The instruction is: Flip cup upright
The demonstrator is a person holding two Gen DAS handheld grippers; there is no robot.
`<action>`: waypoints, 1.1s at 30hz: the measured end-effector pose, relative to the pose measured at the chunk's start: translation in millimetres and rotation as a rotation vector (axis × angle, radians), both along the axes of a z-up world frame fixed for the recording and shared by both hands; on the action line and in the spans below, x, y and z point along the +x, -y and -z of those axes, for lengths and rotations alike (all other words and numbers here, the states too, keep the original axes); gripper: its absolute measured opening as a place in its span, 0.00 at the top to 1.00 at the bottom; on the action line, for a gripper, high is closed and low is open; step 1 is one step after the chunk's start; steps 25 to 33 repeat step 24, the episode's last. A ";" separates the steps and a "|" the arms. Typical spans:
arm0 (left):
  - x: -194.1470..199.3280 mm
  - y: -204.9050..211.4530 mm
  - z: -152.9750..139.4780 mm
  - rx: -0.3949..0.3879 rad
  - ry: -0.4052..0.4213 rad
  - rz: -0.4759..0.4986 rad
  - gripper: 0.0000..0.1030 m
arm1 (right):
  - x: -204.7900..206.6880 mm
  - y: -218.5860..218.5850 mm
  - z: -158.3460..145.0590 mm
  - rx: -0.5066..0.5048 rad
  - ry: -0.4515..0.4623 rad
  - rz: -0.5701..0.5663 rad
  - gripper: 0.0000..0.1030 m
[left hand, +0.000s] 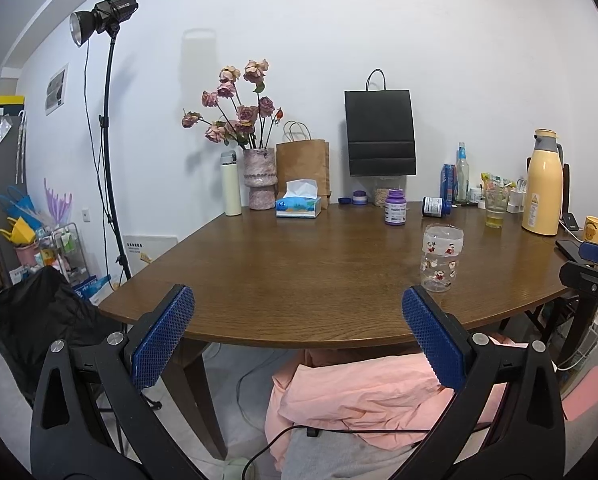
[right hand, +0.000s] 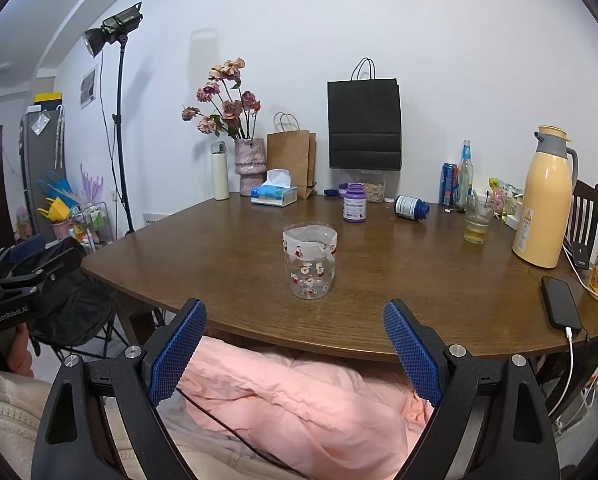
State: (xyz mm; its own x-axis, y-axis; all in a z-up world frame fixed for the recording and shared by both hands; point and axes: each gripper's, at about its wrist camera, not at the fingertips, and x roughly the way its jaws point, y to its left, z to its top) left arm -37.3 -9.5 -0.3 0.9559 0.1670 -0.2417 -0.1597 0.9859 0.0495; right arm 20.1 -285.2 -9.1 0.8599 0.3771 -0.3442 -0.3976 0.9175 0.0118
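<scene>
In the left wrist view, the left gripper is gaping wide and holding nothing, while the cup is standing at right of centre, above and just right of the right-hand pad, well off this gripper's line.

In the right wrist view, the right gripper is likewise spread wide and empty, and the cup is sitting on the table dead centre above the gap, long axis vertical (taped rim uppermost, so seemingly upright already). The right hand is looking nearer.
</scene>
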 end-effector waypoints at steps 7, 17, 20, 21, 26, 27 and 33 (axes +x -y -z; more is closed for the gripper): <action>0.5 -0.6 0.5 -0.001 -0.005 0.002 0.00 | 0.4 -1.0 0.9 0.000 -0.001 0.000 0.09; 1.6 -1.6 1.8 -0.003 -0.009 0.003 0.00 | 1.6 -1.9 3.3 -0.003 -0.009 -0.003 0.09; 1.9 -1.8 2.0 -0.003 -0.009 0.005 0.00 | 2.4 -1.6 4.2 -0.003 -0.010 -0.002 0.09; 1.6 -1.7 1.8 -0.001 -0.009 0.004 0.00 | 2.5 -1.5 4.2 -0.004 -0.011 -0.003 0.09; 1.9 -1.6 2.5 -0.002 -0.011 -0.001 0.00 | 2.5 -1.6 5.2 -0.009 -0.010 -0.004 0.09; 1.9 -1.6 2.5 -0.002 -0.011 -0.001 0.00 | 2.5 -1.6 5.2 -0.009 -0.010 -0.004 0.09; 1.9 -1.6 2.5 -0.002 -0.011 -0.001 0.00 | 2.5 -1.6 5.2 -0.009 -0.010 -0.004 0.09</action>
